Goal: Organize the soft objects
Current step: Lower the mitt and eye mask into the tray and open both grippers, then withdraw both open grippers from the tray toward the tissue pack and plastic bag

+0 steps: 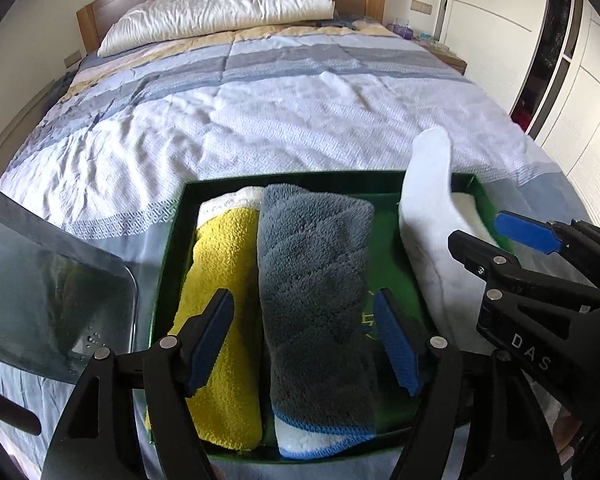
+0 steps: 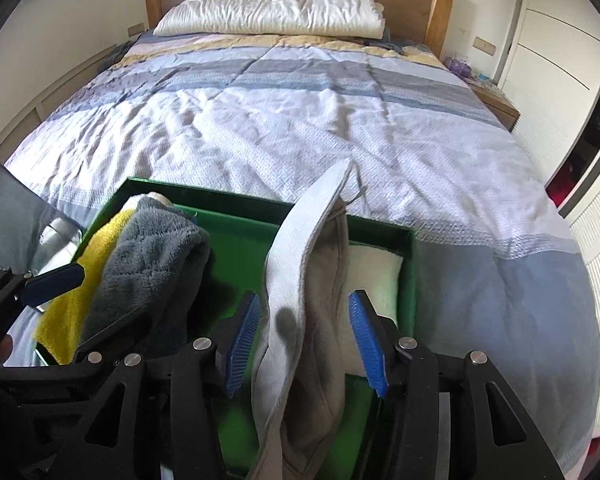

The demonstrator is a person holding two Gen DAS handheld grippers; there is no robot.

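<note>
From the left wrist we see our left gripper [image 1: 312, 336] spread wide above the grey towel [image 1: 316, 300], beside the yellow towel [image 1: 224, 320] in the green box [image 1: 172, 248] at the bed's [image 1: 260, 120] foot edge. From the right wrist, our right gripper [image 2: 306, 344] stands parted around the upright white cloth [image 2: 300, 280], pads not pressing it.

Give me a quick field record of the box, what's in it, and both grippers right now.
container: green box on the bed
contents, left to right: yellow towel, grey towel, white cloth standing on edge
left gripper: open, straddling the grey towel, pads clear of it
right gripper: open, the white cloth between its fingers, pads not pressing
beside box: dark lid at left
</note>
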